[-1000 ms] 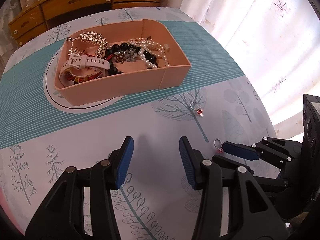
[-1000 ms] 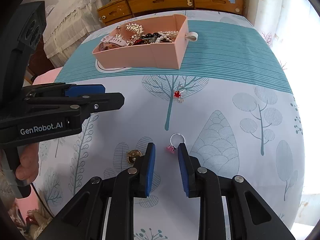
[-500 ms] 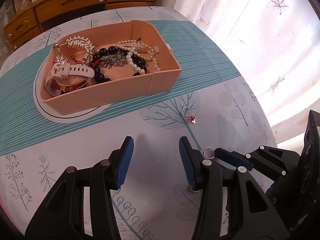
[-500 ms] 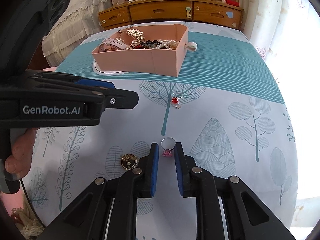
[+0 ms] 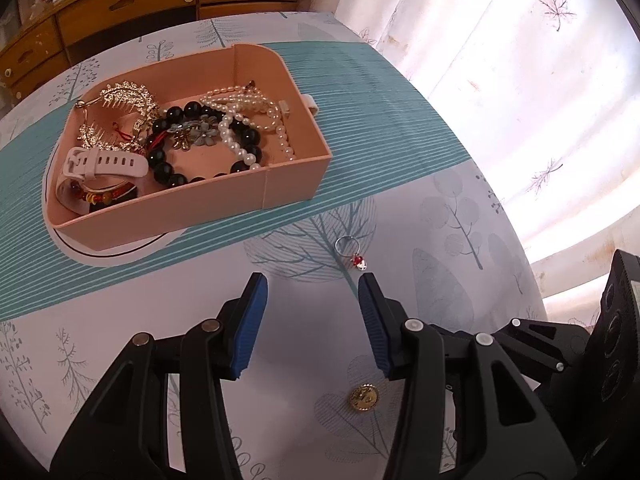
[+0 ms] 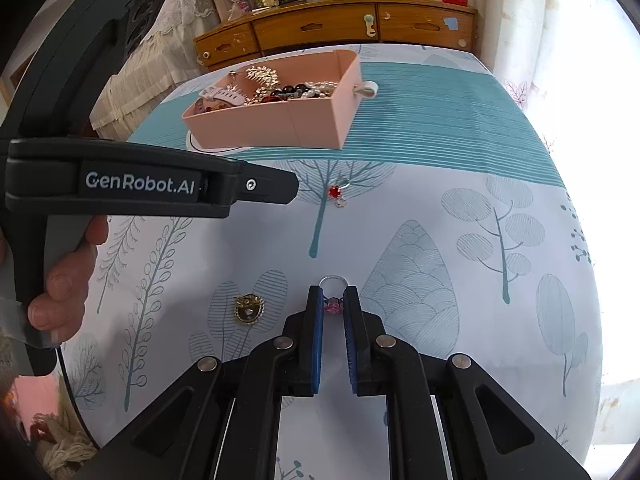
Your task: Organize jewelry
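Note:
A silver ring with a pink stone (image 6: 333,305) lies on the tree-print tablecloth. My right gripper (image 6: 333,292) is closing on it, and its blue pads touch the stone on both sides. A second ring with a red stone (image 5: 352,250) lies just ahead of the right fingertip of my left gripper (image 5: 313,282). That gripper hovers open with nothing between its fingers. A gold brooch (image 5: 363,397) rests on the cloth under the left gripper. The pink box (image 5: 280,184) beyond holds pearls, black beads, a white watch strap and gold hair combs.
A hand (image 6: 64,280) holds the left gripper's handle at the left of the right wrist view. A wooden chest of drawers (image 6: 340,32) stands behind the table. Curtains (image 5: 520,80) hang along the right side, past the table edge.
The right jaws have narrowed around the pink-stone ring until the pads meet it. The left gripper has shifted toward the red-stone ring, which now lies near its right fingertip.

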`<state>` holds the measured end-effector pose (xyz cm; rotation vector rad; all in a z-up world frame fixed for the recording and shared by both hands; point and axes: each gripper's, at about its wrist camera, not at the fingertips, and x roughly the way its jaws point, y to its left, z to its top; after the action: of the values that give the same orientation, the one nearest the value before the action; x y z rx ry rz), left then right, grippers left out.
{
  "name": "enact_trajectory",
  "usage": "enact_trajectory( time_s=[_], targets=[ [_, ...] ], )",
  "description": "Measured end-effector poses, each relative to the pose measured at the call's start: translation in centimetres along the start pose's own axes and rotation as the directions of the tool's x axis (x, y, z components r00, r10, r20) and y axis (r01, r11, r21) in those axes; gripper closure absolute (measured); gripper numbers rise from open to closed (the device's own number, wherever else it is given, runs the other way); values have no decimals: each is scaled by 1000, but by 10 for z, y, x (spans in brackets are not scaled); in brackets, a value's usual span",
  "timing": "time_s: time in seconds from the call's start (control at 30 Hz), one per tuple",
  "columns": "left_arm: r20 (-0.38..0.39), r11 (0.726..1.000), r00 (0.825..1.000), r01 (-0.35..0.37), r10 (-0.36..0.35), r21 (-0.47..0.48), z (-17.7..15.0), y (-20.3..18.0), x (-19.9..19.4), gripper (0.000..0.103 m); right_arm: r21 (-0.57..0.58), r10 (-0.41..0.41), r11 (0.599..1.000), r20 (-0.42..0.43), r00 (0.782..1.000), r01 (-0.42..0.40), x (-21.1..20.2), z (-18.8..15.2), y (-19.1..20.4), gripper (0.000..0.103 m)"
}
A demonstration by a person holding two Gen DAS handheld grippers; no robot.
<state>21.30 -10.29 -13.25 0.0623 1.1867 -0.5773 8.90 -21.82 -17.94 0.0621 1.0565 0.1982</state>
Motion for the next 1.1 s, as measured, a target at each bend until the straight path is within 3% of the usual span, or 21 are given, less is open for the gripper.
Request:
enact_trajectory(
  time_s=[0.37, 0.67, 0.8, 0.87, 1.1],
  targets=[
    [-13, 1000, 1000, -2, 2, -18, 7, -22, 24, 59, 64, 13, 998, 25, 1000, -15, -7, -3, -22, 93],
    [45, 994, 993, -111, 110, 20, 6, -40, 33, 59, 107, 32, 994, 39, 999, -36, -14, -8, -33, 93],
    [62, 975, 978, -203, 198, 86, 3, -48, 36, 82, 139, 39, 989, 36, 999, -43, -13, -10, -40, 93],
    [55, 977, 982, -185, 180, 105, 3, -50, 37, 93, 161, 44, 986, 35, 998, -49, -12, -10, -45, 93],
    [82, 985, 988, -140, 132, 97, -4, -43, 26, 96, 190, 55, 980, 47, 997, -63, -10, -12, -53, 93]
  ],
)
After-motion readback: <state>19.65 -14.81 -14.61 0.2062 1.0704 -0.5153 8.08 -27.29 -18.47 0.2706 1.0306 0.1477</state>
